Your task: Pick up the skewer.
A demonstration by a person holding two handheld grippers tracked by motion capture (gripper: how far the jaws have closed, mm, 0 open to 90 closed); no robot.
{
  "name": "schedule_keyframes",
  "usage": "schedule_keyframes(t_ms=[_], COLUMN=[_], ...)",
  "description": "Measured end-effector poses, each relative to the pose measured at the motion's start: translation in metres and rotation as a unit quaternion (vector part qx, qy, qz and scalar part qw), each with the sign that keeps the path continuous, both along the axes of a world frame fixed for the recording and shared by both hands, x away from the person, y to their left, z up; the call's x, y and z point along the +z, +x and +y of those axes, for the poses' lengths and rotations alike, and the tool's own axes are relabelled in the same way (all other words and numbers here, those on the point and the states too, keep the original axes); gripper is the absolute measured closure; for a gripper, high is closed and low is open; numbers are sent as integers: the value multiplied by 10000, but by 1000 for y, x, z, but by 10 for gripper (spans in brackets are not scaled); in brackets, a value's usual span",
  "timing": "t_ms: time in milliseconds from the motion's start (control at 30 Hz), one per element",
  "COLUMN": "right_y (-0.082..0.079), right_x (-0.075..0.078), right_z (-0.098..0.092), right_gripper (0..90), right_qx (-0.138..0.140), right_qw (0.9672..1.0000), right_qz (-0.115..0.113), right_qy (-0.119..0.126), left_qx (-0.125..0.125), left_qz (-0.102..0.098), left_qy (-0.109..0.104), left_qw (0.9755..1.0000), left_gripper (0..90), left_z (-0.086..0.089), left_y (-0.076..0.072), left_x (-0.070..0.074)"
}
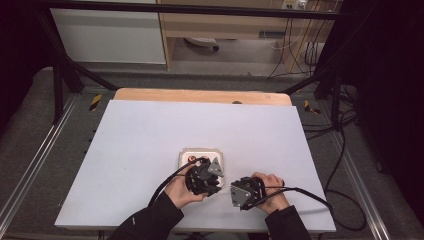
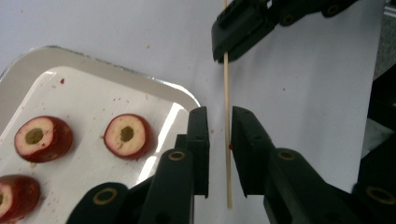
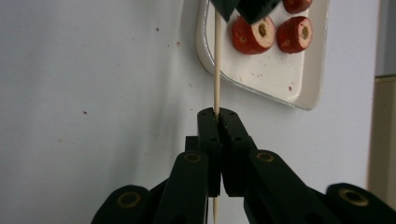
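- Wooden skewer (image 3: 216, 60) first, nearest to you: your right hand-held gripper (image 3: 218, 116) has its jaws pressed together on it, and the stick runs up from between them, just above the desk (image 1: 150, 140).
- Your left hand-held gripper (image 2: 219, 122) stands with its jaws a little apart; the skewer (image 2: 227, 93) passes through the gap with room on both sides, so I judge that nothing is pinched there.
- Judging by that, the skewer has been handed over to the right side, and the left is free to go for fruit.
- Just beyond the grippers lies the white tray (image 2: 28, 70) with the cored red fruit slices (image 2: 127, 135), three of them in the left gripper view, one cut off at the frame's edge.
- Nothing is threaded on the skewer where it shows, so every piece seems yet to be speared.
- From the high view, your hands and the left gripper (image 1: 202, 175) cover much of the tray (image 1: 200, 151), so you cannot count the slices there.
- Whether the skewer's far tip is pointed is too small to tell.
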State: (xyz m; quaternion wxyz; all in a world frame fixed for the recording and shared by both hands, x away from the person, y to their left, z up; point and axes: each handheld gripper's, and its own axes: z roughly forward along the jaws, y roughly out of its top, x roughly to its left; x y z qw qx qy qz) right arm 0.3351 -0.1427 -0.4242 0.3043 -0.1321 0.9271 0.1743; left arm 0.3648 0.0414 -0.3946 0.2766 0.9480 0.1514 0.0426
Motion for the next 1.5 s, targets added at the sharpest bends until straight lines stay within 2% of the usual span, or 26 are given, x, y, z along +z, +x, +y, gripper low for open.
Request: schedule_keyframes(t_ms=[67,233,467,633,700,867,967,1033,1100,1233,1367,1500], right_y=[0,0,-1,-2,-3,-1,3,5,7,12,17,21], right_x=[1,3,6,6,7,10,14,16,19,22,22,19], right_z=[2,12,23,25,25,22,18,13,8,-4,-15,-26], right_gripper=[886,886,885,884,879,801,724,658,592,504,411,343], right_qx=[35,161,358,397,407,72,-189,-403,-719,-1354,-1921,-2382], right_qw=[9998,9986,9957,9947,9950,9981,9994,9991,9962,9834,9642,9422], right_qz=[-100,-281,-498,-564,-550,-366,-167,-1,202,584,933,1227], right_qy=[-160,-421,-688,-766,-733,-498,-223,124,455,1055,1574,2014], left_qx=[7,-13,-14,14,23,28,51,106,150,192,315,468], left_qz=[113,229,312,237,194,118,63,36,14,-32,-61,-123], left_qy=[92,471,640,753,762,738,712,658,648,623,479,272], left_qw=[9999,9986,9975,9969,9969,9972,9974,9978,9978,9979,9983,9985], left_gripper=[764,788,862,881,884,885,886,886,885,885,885,885], left_z=[0,-5,-10,-11,-11,-7,-1,4,10,24,38,54], left_y=[2,5,8,6,5,3,2,0,0,0,-2,-5], left_x=[0,-2,-8,-10,-10,-10,-9,-9,-8,-6,-5,-5])
